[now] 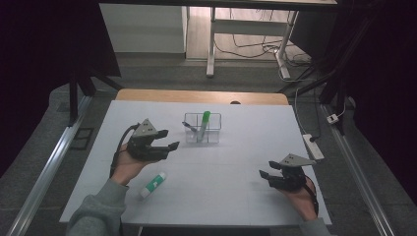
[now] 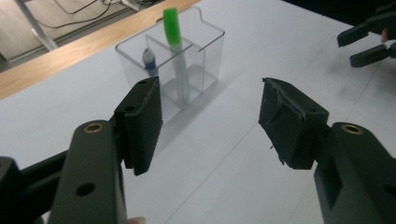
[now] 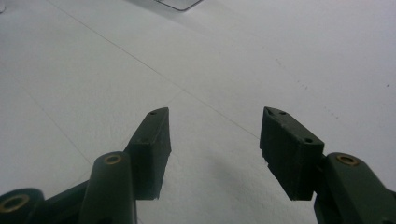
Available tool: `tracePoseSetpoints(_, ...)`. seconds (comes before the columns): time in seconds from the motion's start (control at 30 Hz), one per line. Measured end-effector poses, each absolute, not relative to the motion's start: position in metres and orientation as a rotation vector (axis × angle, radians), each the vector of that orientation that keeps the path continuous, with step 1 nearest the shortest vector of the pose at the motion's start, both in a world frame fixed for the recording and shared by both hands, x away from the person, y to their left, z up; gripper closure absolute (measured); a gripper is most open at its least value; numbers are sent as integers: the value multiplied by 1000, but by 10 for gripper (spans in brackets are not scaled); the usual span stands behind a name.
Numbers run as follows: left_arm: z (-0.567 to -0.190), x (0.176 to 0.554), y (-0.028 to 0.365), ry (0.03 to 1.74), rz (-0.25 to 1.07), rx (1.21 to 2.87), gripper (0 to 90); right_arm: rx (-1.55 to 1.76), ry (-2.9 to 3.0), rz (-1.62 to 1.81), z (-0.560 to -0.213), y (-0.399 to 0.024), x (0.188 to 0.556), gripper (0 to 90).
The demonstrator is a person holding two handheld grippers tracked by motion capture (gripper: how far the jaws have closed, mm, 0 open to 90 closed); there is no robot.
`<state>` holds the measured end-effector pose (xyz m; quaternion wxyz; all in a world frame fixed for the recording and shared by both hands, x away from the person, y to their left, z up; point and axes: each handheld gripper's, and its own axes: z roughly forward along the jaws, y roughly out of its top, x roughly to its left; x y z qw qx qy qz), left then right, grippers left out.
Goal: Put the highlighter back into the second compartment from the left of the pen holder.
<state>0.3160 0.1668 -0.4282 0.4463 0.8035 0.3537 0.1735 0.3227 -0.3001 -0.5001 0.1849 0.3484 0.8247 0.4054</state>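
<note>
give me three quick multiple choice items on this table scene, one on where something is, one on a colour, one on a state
1. Where does the glue stick lie?
A. inside the clear organiser
B. flat on the table near the left forearm
C. between the right tongs

2. What colour is the cap of the marker that stands in the clear organiser?
A. red
B. yellow
C. green

3. How are the left tongs?
A. open, nothing between them
B. shut on the marker
C. shut on the glue stick

Answers: 1 B, the high view shows it on the white table beside the sleeve. 2 C, the cap is bright green. 3 A, the left gripper view shows a bare gap between the jaws.
</note>
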Motion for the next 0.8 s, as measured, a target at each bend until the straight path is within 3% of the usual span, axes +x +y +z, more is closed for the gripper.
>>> tracePoseSetpoints(0.8, -460, 292, 201, 983, 367, 2043, 368, 981, 2327, 1132, -500, -299, 323, 427)
